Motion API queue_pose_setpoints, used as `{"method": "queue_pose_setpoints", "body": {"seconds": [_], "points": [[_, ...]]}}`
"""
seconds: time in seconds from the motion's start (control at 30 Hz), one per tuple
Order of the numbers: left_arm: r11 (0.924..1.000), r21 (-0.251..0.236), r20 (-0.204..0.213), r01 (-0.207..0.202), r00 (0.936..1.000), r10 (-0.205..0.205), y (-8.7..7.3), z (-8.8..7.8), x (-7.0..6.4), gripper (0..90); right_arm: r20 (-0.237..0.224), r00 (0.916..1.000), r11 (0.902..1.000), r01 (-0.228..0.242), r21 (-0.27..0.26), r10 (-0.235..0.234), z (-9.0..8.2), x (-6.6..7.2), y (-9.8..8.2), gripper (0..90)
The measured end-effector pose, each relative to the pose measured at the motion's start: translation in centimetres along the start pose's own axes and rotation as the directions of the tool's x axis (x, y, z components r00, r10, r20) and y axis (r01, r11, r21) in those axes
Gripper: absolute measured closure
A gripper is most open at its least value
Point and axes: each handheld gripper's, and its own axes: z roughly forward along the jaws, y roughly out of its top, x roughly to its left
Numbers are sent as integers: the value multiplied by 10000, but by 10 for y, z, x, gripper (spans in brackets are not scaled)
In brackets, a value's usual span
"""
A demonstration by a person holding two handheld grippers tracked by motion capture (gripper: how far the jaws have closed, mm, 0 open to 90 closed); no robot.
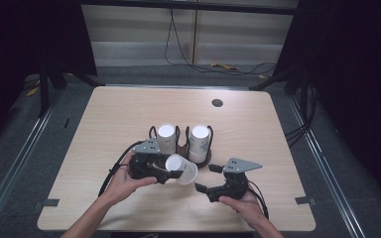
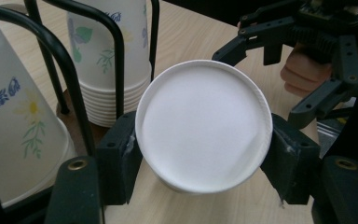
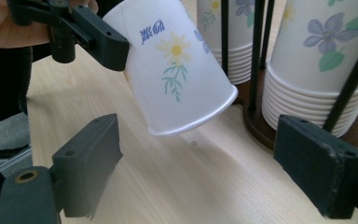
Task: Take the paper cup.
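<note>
A white paper cup point(image 1: 183, 170) with a flower print hangs tilted just above the table, its mouth toward the front right. My left gripper point(image 1: 175, 169) is shut on it near its closed base point(image 2: 204, 123), one pad point(image 2: 119, 154) on each side. In the right gripper view the cup point(image 3: 177, 70) is at the top centre, with a left gripper finger point(image 3: 100, 39) pressed on its wall. My right gripper point(image 1: 207, 177) is open with nothing between its jaws, a little to the right of the cup's mouth. Its own pads point(image 3: 86, 163) stand wide apart.
A black wire cup holder on a round dark base point(image 1: 204, 159) stands at the table's middle, just behind the grippers. It holds two upside-down stacks of cups, one on the left point(image 1: 167, 139) and one on the right point(image 1: 199, 141). A cable hole point(image 1: 217, 103) lies farther back.
</note>
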Motion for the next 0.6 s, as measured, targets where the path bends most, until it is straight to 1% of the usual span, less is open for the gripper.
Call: {"method": "queue_pose_setpoints", "body": {"seconds": [0.07,0.13,0.17,0.23,0.3,0.37,0.47,0.5,0.53,0.6], "points": [[9999,91,66,-109,9999,108,1,2,-3,354,-45,10000,10000,16,22,-16,1,0,0,144],[9999,86,212,-84,9997,82,1,3,-5,355,-135,9999,10000,-77,0,77,2,-1,0,144],[9998,177,216,-126,9997,122,2,4,-6,355,-191,9998,10000,-75,5,75,2,-1,0,144],[9999,139,360,-67,9993,61,2,5,-8,354,-244,9997,10000,67,53,-66,3,1,0,144],[9997,227,418,-128,9991,119,2,7,-10,354,-341,9994,9999,104,42,-102,4,1,0,144],[9996,238,531,-128,9985,115,1,8,-11,354,-453,9987,9997,243,65,-239,4,2,-1,144],[9996,231,611,-170,9980,156,2,9,-15,356,-693,9972,9995,287,110,-278,5,3,-3,140],[9995,234,652,-231,9976,215,2,9,-16,356,-888,9954,9992,365,138,-351,5,3,-5,140],[9994,232,707,-243,9972,226,2,9,-17,356,-888,9954,9992,365,138,-351,5,3,-5,140],[9995,148,779,-289,9966,276,4,8,-19,356,-1031,9938,9991,427,76,-417,5,3,-5,140]]}}
